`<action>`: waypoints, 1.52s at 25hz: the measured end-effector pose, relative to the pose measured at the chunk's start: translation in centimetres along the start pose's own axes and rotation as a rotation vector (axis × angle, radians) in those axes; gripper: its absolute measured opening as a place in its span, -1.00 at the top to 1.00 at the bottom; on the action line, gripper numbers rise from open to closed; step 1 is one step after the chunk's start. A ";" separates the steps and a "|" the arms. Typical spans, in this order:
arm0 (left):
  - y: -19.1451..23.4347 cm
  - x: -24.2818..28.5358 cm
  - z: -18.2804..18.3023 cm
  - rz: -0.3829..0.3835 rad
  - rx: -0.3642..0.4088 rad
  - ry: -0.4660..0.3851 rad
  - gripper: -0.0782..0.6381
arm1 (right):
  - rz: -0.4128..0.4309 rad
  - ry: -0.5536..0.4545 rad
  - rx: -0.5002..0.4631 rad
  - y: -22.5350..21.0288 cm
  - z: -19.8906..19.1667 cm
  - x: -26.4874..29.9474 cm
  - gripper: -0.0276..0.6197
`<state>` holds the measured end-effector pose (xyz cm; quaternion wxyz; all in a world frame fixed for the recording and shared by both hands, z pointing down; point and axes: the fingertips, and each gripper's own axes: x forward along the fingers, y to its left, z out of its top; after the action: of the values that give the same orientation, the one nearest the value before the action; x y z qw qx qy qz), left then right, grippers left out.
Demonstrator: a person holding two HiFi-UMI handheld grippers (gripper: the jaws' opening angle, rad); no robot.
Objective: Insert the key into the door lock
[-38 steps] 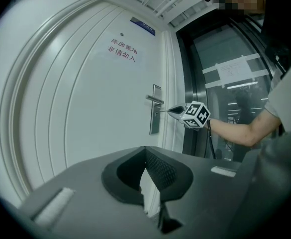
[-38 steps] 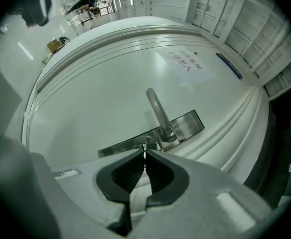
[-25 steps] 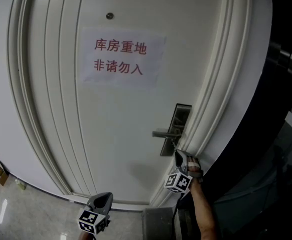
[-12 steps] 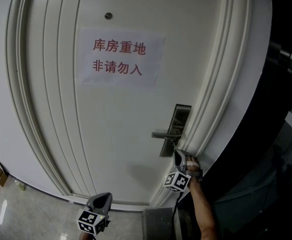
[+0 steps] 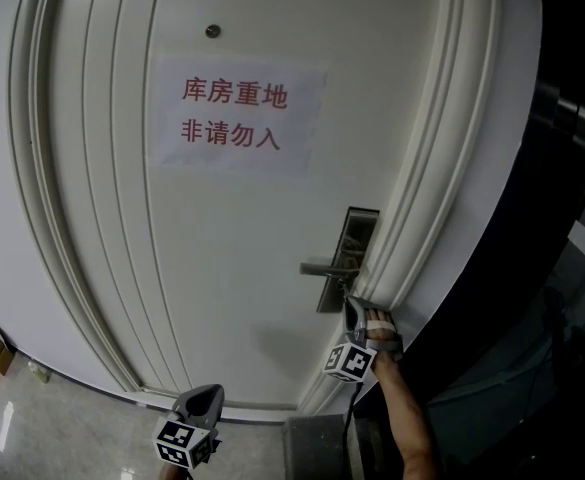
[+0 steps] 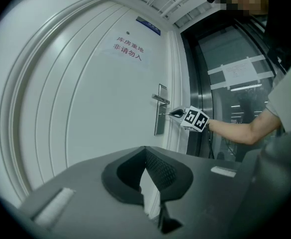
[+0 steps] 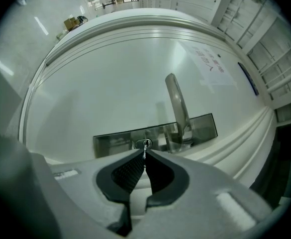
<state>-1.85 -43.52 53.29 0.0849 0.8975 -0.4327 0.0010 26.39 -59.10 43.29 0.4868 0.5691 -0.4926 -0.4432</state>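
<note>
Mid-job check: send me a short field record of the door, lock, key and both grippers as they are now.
door: white, with a paper sign in red print
lock plate: metal, by the door's edge, with a lever handle
keyhole: on the plate, below the handle
key: pinched in the right gripper, tip at the keyhole; depth unclear
right gripper: shut on key, pointed at the lock
left gripper: shut, empty, held low and back from the door

The smooth white door (image 5: 222,268) bears a glossy metal lock plate (image 5: 360,230) and a matt paper notice (image 5: 237,118).
</note>
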 end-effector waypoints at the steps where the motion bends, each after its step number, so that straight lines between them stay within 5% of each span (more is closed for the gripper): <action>1: -0.1 0.1 0.0 -0.001 0.000 -0.001 0.77 | -0.001 0.001 -0.009 0.0 0.1 0.0 0.88; 38: -1.6 0.0 0.2 -0.013 0.015 0.001 0.77 | 0.003 0.066 -0.143 0.1 0.6 3.7 0.88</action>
<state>-0.62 -42.60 52.87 0.0783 0.9010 -0.4267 0.0043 26.28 -62.79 43.17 0.5430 0.5462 -0.4443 -0.4576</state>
